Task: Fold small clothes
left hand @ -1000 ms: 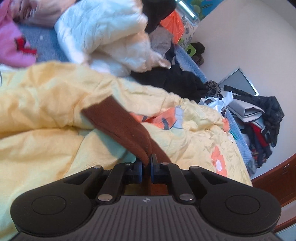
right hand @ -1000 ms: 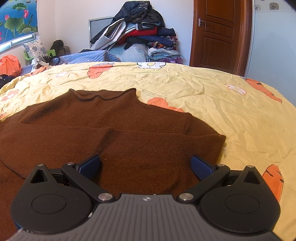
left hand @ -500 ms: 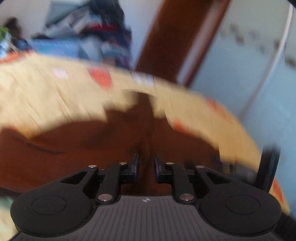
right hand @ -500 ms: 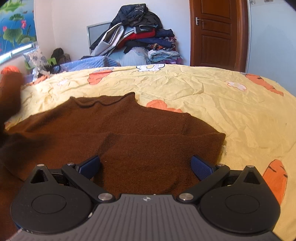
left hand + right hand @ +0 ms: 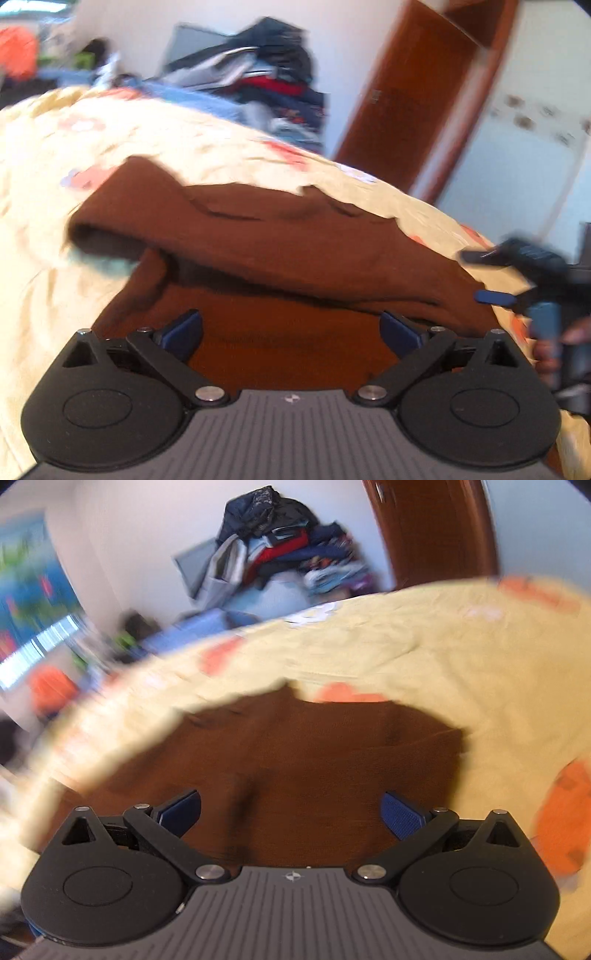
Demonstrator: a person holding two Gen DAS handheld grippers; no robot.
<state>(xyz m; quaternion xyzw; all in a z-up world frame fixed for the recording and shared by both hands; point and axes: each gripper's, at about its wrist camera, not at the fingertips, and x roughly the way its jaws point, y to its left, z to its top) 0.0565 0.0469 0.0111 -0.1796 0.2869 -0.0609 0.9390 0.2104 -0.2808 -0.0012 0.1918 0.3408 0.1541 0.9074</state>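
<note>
- A brown knitted sweater (image 5: 295,258) was seen spread on the yellow flowered bedsheet (image 5: 44,295), its knit plain and dark, both views smeared by motion.
- One sleeve (image 5: 155,206) was laid across the body of the garment, a raised fold running from the left toward the right edge.
- In the right wrist view the sweater (image 5: 314,760) was shown lying flat, its collar notch toward the far side of the bed.
- The left gripper (image 5: 291,332) was held spread wide just above the near part of the sweater, nothing between its blue pads (image 5: 183,330).
- The right gripper (image 5: 291,810) was likewise spread apart and empty over the fabric; it was also caught at the right edge of the left view (image 5: 517,280), beside the sweater's edge.
- The sheet (image 5: 424,657) was marked with orange flower prints.
- Beyond the bed a heap of mixed clothes (image 5: 280,550) was piled against the white wall, with a grey framed panel (image 5: 195,565) leaning beside it.
- A brown wooden door (image 5: 436,531) was seen to the right of the heap.
- A blue picture with green leaves (image 5: 26,579) was glimpsed on the left wall, too blurred for detail.
</note>
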